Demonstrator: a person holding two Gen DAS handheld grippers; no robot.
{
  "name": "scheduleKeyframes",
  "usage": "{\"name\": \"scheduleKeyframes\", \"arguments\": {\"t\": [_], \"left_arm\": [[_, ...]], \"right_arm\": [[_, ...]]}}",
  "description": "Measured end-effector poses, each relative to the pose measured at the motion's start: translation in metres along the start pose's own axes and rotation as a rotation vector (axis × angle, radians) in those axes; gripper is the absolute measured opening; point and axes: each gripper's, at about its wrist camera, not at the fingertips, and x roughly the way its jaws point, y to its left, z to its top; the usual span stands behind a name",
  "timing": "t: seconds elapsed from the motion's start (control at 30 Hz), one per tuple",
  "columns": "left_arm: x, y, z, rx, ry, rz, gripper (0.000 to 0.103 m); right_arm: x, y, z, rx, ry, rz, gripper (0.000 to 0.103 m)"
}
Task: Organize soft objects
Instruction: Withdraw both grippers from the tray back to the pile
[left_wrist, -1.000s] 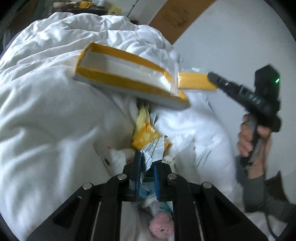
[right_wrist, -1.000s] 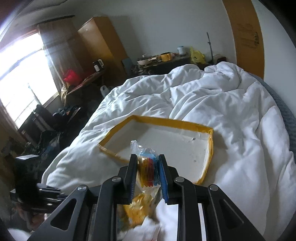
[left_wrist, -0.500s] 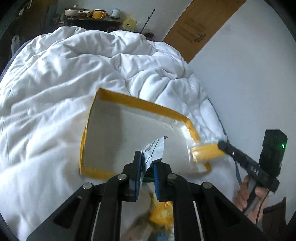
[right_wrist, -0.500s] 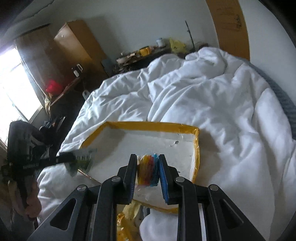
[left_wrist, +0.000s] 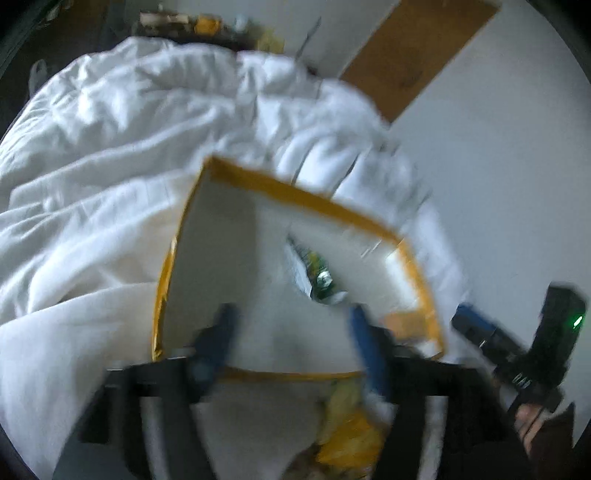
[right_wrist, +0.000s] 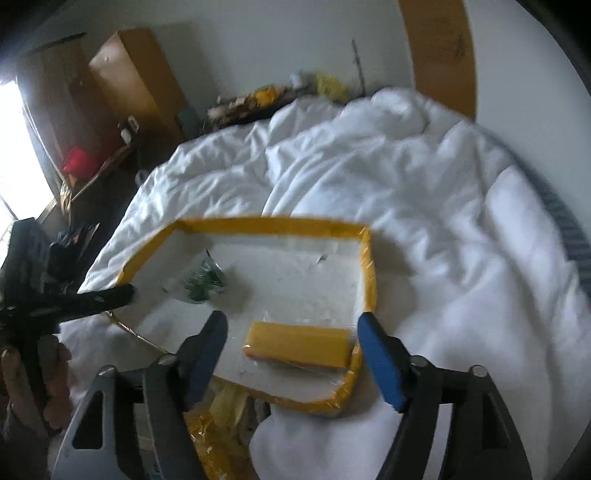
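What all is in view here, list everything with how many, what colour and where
tray: one, white with yellow taped rim, on the duvet.
yellow packet: one, yellow in clear wrap, in the tray's near right corner.
green packet: one, clear with green print, in the tray's left part.
duvet: one, white, rumpled, covering the bed.
yellow wrappers: a loose pile, count unclear, in front of the tray.
wardrobe: one, brown wood, far left wall.
cluttered table: one, dark, beyond the bed.
left gripper: one, black with blue fingers, open over the tray, nothing between them.
right gripper: one, same colours, open above the yellow packet.
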Motion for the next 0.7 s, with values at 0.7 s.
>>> {"name": "scheduleKeyframes", "arguments": {"t": [0.7], "left_arm": [[-0.079,-0.058,-0.167,0.302,-0.063,0.278,0.085]], "right_arm": [[-0.124,0.051,-0.157,-0.083,0.158,0.237,0.087]]}}
